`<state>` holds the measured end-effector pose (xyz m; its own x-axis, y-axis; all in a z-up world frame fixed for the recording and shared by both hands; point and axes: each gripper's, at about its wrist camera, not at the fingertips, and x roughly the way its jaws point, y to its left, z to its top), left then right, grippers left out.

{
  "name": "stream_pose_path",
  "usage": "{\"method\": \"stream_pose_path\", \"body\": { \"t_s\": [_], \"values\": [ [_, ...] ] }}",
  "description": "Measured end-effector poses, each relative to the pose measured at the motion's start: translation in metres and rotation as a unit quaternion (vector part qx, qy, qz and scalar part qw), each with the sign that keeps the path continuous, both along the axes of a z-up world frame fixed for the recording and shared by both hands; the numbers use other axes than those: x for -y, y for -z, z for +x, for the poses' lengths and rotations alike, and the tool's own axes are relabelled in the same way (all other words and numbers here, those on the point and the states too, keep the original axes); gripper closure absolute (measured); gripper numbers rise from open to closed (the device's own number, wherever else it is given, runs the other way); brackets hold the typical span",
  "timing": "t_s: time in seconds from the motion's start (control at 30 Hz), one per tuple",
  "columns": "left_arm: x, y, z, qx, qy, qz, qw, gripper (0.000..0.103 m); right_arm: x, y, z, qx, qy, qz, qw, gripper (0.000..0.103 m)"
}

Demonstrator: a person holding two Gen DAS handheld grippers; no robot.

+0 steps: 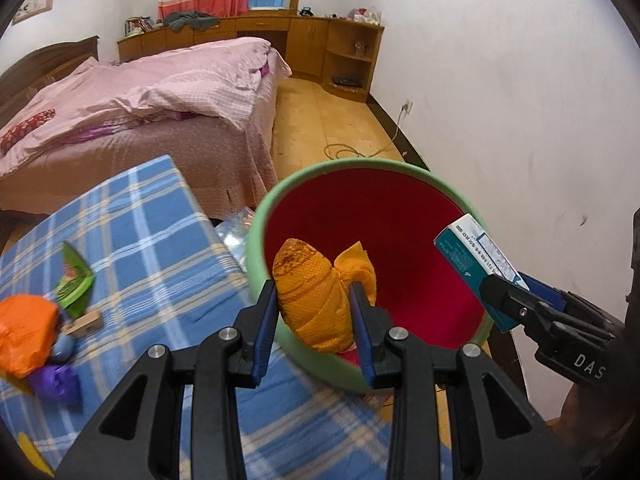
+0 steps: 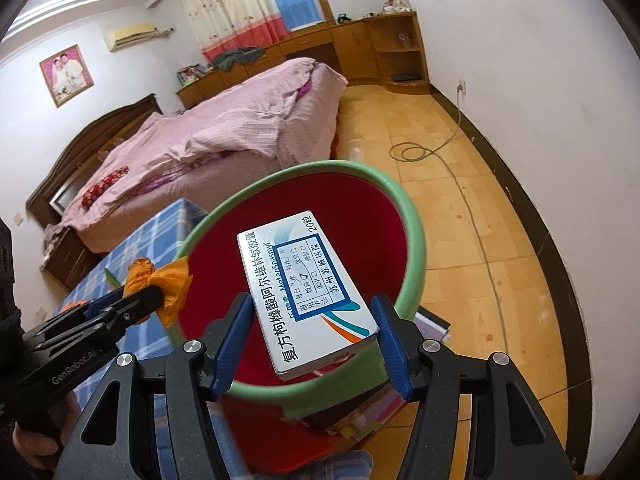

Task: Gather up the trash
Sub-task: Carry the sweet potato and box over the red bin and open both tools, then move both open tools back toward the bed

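My left gripper (image 1: pixel 316 300) is shut on a knotted orange bag (image 1: pixel 316 292) and holds it over the near rim of the bin (image 1: pixel 256 236), which is green with a red inside. My right gripper (image 2: pixel 314 328) holds a white and teal medicine box (image 2: pixel 304 296) over the bin's mouth (image 2: pixel 416 240); its jaws stand wide and touch the box's sides. In the left wrist view the right gripper (image 1: pixel 508 300) and box (image 1: pixel 476 260) are at the bin's right rim. In the right wrist view the left gripper (image 2: pixel 140 300) and orange bag (image 2: pixel 168 284) are at the left rim.
The blue plaid table (image 1: pixel 152 220) holds a green wrapper (image 1: pixel 74 280), an orange bag (image 1: pixel 28 328), a purple bag (image 1: pixel 56 384) and a wooden piece (image 1: pixel 86 324). A pink bed (image 1: pixel 160 96) is behind. A cable (image 2: pixel 424 152) lies on the floor. Books (image 2: pixel 360 412) sit under the bin.
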<state>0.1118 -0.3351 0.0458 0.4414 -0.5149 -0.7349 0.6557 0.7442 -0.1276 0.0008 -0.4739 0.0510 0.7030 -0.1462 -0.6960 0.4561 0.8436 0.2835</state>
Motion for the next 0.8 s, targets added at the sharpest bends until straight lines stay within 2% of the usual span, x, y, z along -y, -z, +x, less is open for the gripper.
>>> {"method": "stream_pose_path", "body": {
  "t_s": [0.2,0.4,0.8],
  "values": [
    [0.016,0.014,0.006,-0.011,0.011,0.005,0.9999,0.068,0.014,0.011,0.006,-0.009,0.003,0.006,1.0,0.04],
    [0.024,0.019,0.009,-0.024,0.014,0.014,0.9995,0.059,0.021,0.014,0.005,-0.001,0.007,0.012,1.0,0.04],
    [0.012,0.009,0.003,-0.023,0.008,0.009,0.9997,0.056,0.018,0.006,-0.005,0.025,0.009,0.022,0.999,0.04]
  ]
}}
